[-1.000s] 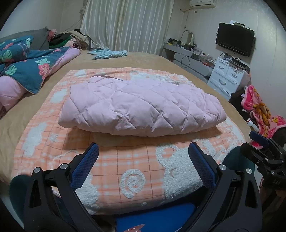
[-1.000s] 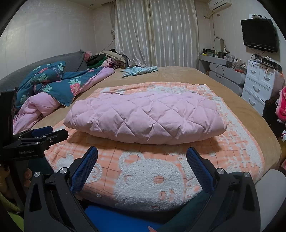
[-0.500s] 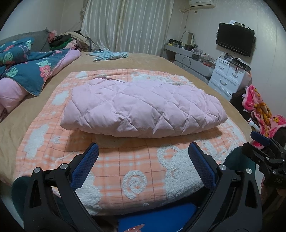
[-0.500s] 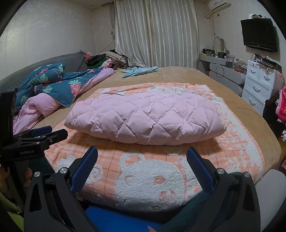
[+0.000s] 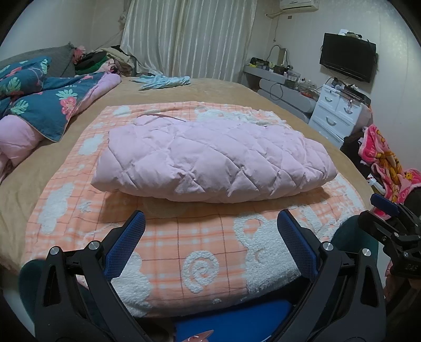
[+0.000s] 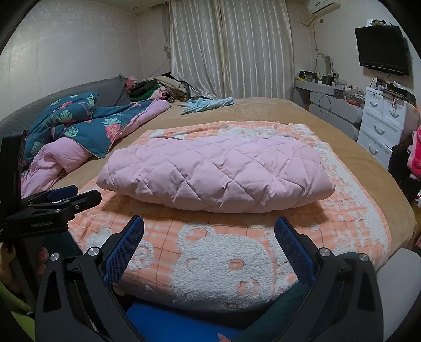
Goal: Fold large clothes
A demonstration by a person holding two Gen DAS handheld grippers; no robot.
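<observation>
A pale pink quilted garment lies folded into a thick, puffy oblong bundle with diamond stitching. It rests flat, lengthwise left to right, on the middle of an orange-and-white checked blanket spread over the bed.

This is a lived-in home bedroom. A wide bed with a tan cover is filling the room, a floral duvet is lying bunched along its side, long pale curtains are hanging at the far wall, a white chest of drawers is standing beneath a wall-mounted television, and an air conditioner is sitting up high.
</observation>
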